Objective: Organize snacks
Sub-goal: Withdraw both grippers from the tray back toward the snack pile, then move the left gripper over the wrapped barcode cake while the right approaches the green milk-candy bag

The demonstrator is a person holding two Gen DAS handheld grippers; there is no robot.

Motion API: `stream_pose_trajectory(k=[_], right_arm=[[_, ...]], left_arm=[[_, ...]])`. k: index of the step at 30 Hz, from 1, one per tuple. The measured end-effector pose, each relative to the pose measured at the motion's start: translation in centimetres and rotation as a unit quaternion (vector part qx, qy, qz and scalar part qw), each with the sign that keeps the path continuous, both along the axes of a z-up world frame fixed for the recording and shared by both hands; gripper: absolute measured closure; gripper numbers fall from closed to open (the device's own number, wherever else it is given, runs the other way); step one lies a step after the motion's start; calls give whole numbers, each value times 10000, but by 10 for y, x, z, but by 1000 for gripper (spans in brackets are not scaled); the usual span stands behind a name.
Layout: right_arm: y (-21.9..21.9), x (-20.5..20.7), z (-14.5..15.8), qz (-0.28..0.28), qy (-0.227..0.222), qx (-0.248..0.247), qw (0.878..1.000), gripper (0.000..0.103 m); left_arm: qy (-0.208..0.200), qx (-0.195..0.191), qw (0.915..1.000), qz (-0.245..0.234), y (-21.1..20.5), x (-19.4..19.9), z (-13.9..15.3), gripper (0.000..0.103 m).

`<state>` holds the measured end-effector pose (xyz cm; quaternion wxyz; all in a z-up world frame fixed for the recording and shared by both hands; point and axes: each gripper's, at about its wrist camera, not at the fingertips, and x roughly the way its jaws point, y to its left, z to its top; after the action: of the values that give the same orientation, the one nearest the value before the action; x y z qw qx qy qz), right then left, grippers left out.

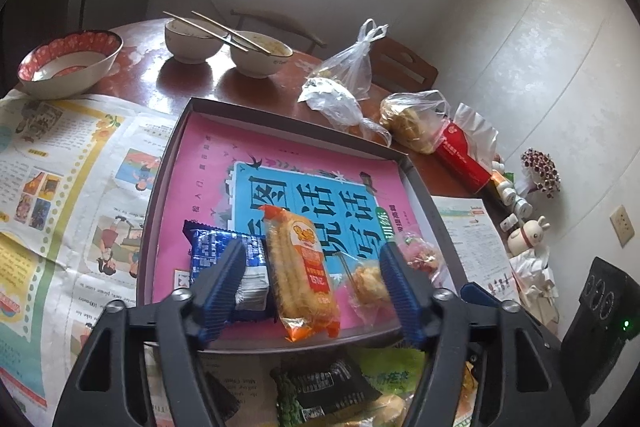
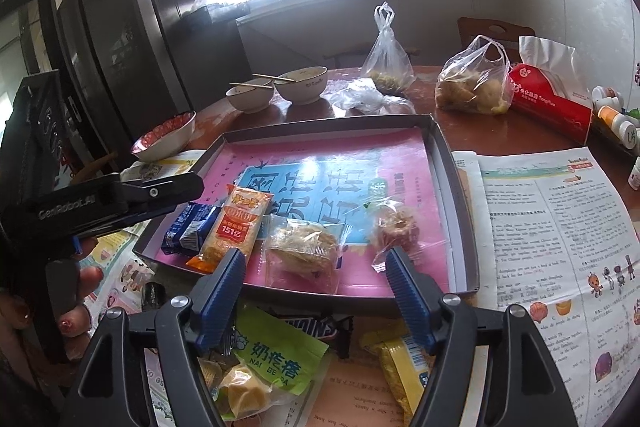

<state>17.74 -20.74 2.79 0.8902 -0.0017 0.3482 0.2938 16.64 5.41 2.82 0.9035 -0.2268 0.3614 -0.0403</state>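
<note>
A shallow dark tray (image 1: pixel 160 187) lined with a pink and blue book cover holds a row of snacks: a blue pack (image 1: pixel 216 247), an orange cracker pack (image 1: pixel 304 267), a clear-wrapped pastry (image 1: pixel 366 283) and a pink wrapped snack (image 1: pixel 420 253). My left gripper (image 1: pixel 313 249) hovers open over the orange pack, pads clear of it. My right gripper (image 2: pixel 315 254) is open above the clear-wrapped pastry (image 2: pixel 302 251) at the tray's (image 2: pixel 460 187) near edge, holding nothing. Loose snacks lie in front of the tray: a green pack (image 2: pixel 276 359), a Snickers bar (image 2: pixel 316 327), a yellow pack (image 2: pixel 404 359).
Newspapers (image 2: pixel 560 227) cover the round wooden table on both sides of the tray. Behind the tray stand bowls with chopsticks (image 1: pixel 260 55), a red-rimmed bowl (image 1: pixel 68 63), plastic bags of food (image 2: pixel 472 87), a red tissue box (image 2: pixel 552 99) and small bottles (image 1: pixel 516 199). A hand (image 2: pixel 80 279) shows at left.
</note>
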Motion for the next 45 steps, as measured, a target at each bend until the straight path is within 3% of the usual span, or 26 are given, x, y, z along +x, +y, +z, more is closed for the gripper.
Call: stream_pose_trajectory(k=[12, 45], right_arm=[[-20, -5, 16, -158, -140, 134, 9997, 26], [-43, -17, 36, -287, -325, 263, 9987, 26]], left_arm=[[-106, 156, 9998, -91, -7, -13, 12, 29], [-76, 224, 9995, -228, -9, -44, 25, 29]])
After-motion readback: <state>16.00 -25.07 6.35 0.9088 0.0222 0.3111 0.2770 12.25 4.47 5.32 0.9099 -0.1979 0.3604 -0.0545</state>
